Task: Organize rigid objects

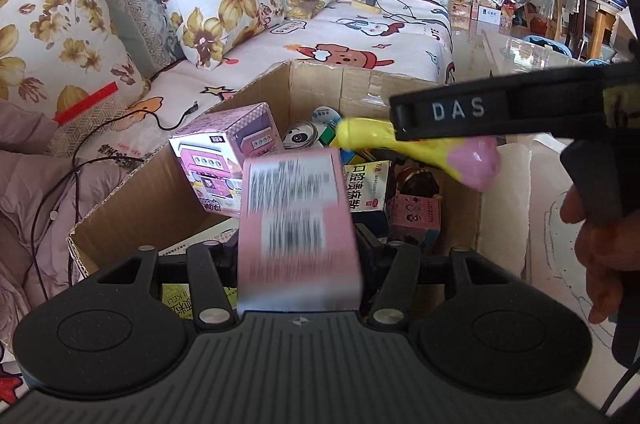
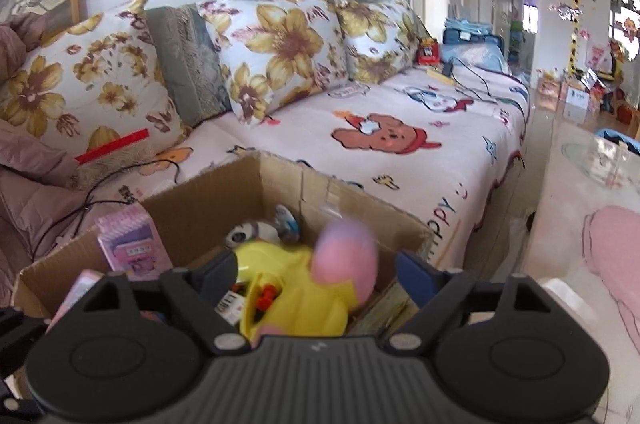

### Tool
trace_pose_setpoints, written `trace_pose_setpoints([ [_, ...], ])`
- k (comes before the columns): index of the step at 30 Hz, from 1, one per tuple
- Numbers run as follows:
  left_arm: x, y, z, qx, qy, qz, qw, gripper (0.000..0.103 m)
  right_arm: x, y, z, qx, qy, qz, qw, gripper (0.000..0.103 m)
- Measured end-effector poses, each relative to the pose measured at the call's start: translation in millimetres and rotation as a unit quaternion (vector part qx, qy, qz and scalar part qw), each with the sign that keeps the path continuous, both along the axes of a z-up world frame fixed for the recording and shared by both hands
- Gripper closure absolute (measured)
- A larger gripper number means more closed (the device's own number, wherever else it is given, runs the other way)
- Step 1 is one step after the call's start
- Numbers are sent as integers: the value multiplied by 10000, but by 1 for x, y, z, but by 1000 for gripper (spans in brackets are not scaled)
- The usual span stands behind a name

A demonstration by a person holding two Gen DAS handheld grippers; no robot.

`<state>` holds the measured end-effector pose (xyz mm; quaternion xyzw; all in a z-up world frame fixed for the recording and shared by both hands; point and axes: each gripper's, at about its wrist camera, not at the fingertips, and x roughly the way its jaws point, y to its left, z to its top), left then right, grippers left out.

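The open brown cardboard box holds a pink toy-house carton, a panda-print can and small medicine boxes. Above it, the left gripper clamps a blurred pink flat carton; the right gripper pinches a yellow-and-pink plastic toy.
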<state>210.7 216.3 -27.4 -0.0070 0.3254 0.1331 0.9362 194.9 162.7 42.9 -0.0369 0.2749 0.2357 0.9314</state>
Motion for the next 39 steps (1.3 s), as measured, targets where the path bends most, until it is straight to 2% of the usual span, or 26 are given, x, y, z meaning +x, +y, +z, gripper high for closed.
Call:
trace_pose_setpoints([
  [3, -6, -1, 6, 52, -102, 25, 9999, 10, -11, -13, 4, 150, -102, -146, 9997, 13],
  [9, -19, -7, 24, 90, -285, -28, 9996, 0, -40, -47, 22, 263, -308, -708, 9967, 7],
  [13, -31, -10, 40, 253, -514, -100, 9983, 0, -65, -66, 34, 178, -447, -1059, 9932, 1],
  [15, -38, -6, 41, 235, -812, -83, 9964, 0, -77, -75, 38, 134, -505, -1155, 9919, 1],
  [16, -40, -4, 39, 199, -970, -75, 9951, 0, -82, -78, 39, 100, -501, -1174, 9918, 1],
  [20, -38, 3, 26, -135, -1167, 2, 9931, 0, -102, -90, 41, 1, -517, -1167, 9918, 1],
  [21, -37, 1, 23, -118, -1241, 19, 9922, 0, -106, -92, 40, -61, -519, -1138, 9921, 1],
  [23, -29, -1, 22, -182, -1133, 32, 9934, 0, -113, -94, 38, -228, -556, -1090, 9922, 1],
  [24, -28, -1, 21, -153, -1193, 85, 9927, 0, -117, -96, 37, -296, -576, -1075, 9921, 1],
  [27, -28, -10, 23, 456, -1463, 325, 9877, 0, -124, -101, 34, -438, -641, -1059, 9913, 1],
  [30, -28, -12, 25, 432, -1556, 218, 9866, 0, -124, -106, 32, -404, -638, -1087, 9912, 1],
  [33, -20, -18, 19, 457, -1454, 19, 9883, 0, -121, -109, 30, -377, -619, -1090, 9914, 1],
  [39, -6, -41, 9, 912, -1294, -349, 9868, 0, -125, -116, 32, -423, -785, -1061, 9903, 1],
])
